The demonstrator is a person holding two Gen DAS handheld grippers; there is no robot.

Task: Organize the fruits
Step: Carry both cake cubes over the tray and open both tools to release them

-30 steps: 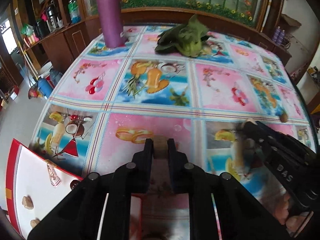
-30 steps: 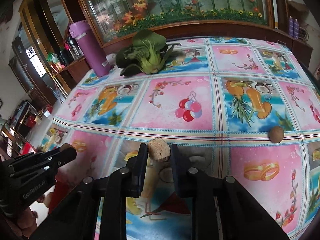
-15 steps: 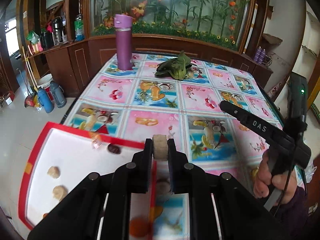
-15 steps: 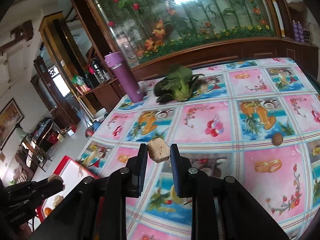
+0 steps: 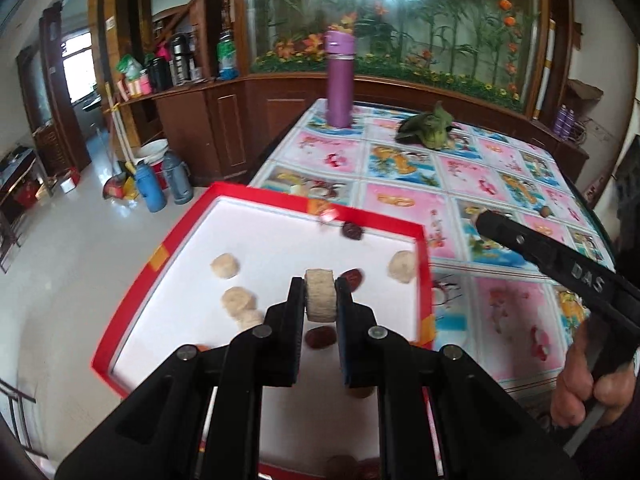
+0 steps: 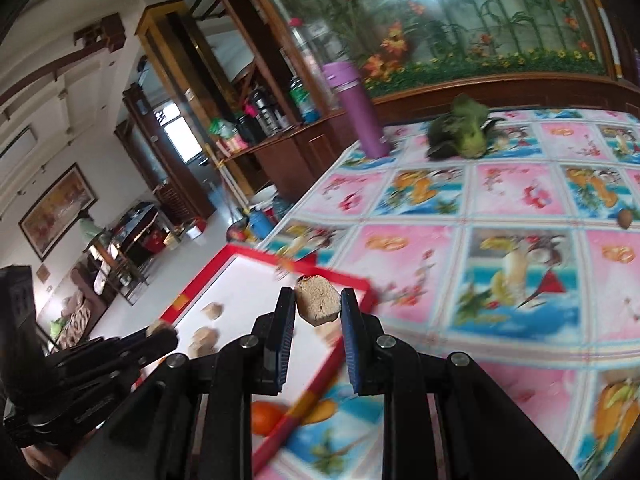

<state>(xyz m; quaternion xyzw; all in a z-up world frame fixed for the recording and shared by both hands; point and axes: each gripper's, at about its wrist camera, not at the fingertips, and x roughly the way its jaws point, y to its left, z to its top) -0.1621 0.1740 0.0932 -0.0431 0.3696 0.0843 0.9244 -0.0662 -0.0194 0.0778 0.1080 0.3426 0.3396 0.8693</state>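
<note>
Your left gripper (image 5: 319, 300) has its fingers pinched on a pale round slice (image 5: 319, 295), gripped flat-face to each pad, edge toward the camera. It hangs above the white floor of the red-rimmed tray (image 5: 256, 191).

Your right gripper (image 6: 318, 307) clamps a tan, rough-cut chunk (image 6: 318, 298), which sits high between the fingertips. This one hangs over the tray's near right corner, by the red rim.

In the tray, from the left wrist view: three pale slices (image 5: 225, 265) lie left of the held piece, two of them overlapping. Another pale slice (image 5: 401, 265) sits close to the right rim. Dark reddish fruits (image 5: 353, 231) are scattered about: one at the far rim, one just right of the fingertips, one below them. Whether these touch the slices, hard to tell through the blur.

Right wrist view: an orange fruit (image 6: 265, 418) lies inside the tray against the near rim.

Out on the patterned tablecloth (image 6: 520, 240), a small brown round fruit (image 6: 625, 218) sits alone, well apart from the tray. Farther back, a leafy green vegetable (image 6: 464, 132) and an upright purple bottle (image 6: 356, 110) stand near the table's far edge.
</note>
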